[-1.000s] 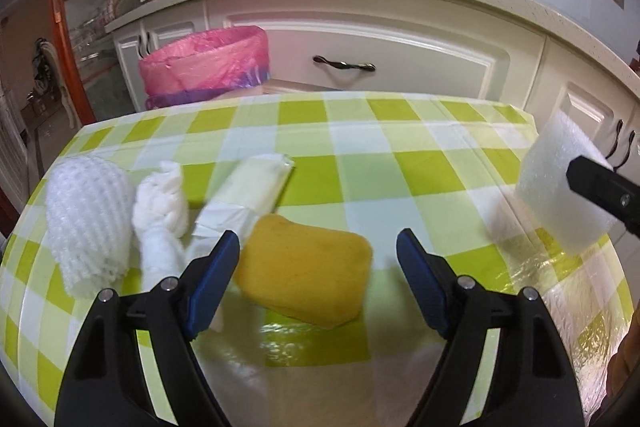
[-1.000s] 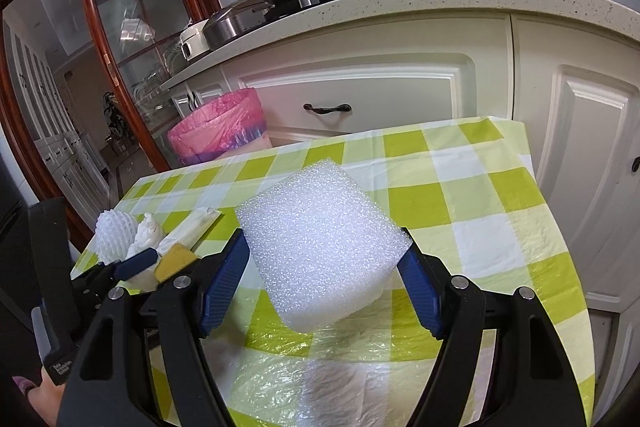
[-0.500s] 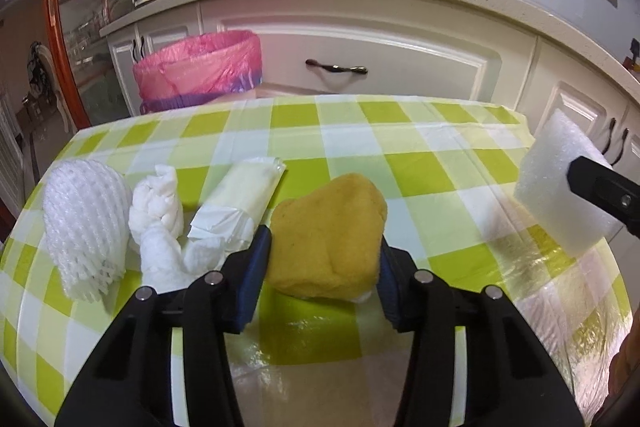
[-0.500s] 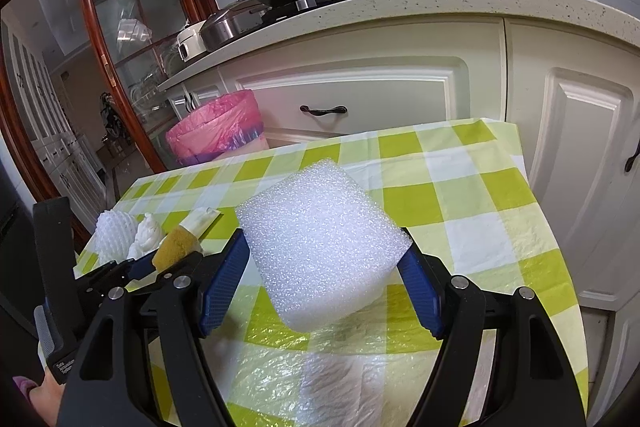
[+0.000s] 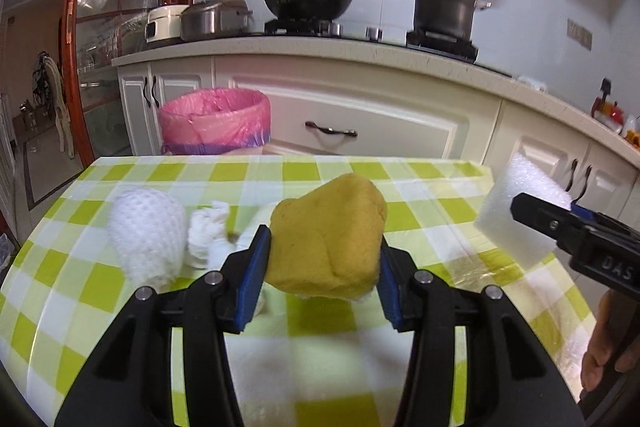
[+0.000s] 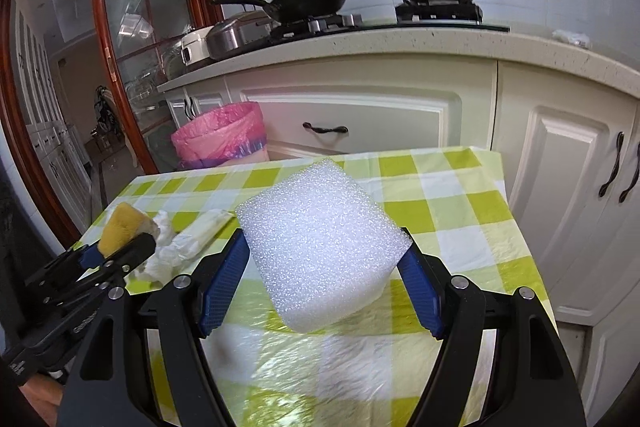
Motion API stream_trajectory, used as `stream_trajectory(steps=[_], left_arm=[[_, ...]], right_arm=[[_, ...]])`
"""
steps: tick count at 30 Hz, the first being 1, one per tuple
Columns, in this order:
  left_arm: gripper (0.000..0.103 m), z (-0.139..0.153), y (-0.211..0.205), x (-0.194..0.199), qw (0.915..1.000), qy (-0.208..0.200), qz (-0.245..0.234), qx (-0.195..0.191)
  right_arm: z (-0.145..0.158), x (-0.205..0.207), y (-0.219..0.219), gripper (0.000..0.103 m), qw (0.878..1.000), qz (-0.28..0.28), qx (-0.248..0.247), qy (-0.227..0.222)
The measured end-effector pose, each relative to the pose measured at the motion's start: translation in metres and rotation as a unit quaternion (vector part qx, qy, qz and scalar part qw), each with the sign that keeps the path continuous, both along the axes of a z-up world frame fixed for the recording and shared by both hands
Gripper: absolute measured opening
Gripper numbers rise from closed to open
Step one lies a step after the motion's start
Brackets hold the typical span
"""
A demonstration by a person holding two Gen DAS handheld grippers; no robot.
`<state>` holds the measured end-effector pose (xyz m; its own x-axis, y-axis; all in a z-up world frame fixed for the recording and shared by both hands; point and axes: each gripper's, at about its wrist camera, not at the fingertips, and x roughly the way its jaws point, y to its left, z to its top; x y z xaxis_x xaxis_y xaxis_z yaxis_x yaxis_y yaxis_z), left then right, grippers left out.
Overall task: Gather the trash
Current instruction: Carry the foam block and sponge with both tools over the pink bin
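Left gripper (image 5: 324,259) clamped on yellow sponge (image 5: 328,239), raised off table (image 5: 440,203). Right gripper (image 6: 320,267) clamped on white foam block (image 6: 320,247).

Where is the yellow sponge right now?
The yellow sponge is squeezed in the left tool, above the checked table, right of the white net.

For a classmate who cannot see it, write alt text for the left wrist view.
The left hand-held gripper clamps a yellow sponge above a green checked tablecloth. White foam net and crumpled tissue lie left; a pink-lined bin stands beyond.
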<state>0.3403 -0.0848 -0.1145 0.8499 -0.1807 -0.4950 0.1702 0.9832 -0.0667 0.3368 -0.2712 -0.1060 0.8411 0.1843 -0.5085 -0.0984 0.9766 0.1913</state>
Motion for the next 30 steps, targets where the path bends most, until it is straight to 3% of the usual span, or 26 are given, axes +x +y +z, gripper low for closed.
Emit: stream_trajectory(steps=[8, 15, 30], left_arm=[[0.048, 0.019, 0.043, -0.042, 0.9995, -0.025, 0.0, -0.021], [0.048, 0.02, 0.077, -0.068, 0.9991, -0.038, 0.015, -0.006], [0.048, 0.03, 0.13, -0.051, 0.9969, -0.041, 0.066, -0.014]], right_arm=[[0.012, -0.023, 0.044, 0.07, 1.0, 0.018, -0.011, -0.019], [0.011, -0.03, 0.085, 0.07, 0.998, 0.047, -0.027, -0.019], [0.022, -0.004, 0.14, 0.07, 0.995, 0.09, -0.037, -0.026]])
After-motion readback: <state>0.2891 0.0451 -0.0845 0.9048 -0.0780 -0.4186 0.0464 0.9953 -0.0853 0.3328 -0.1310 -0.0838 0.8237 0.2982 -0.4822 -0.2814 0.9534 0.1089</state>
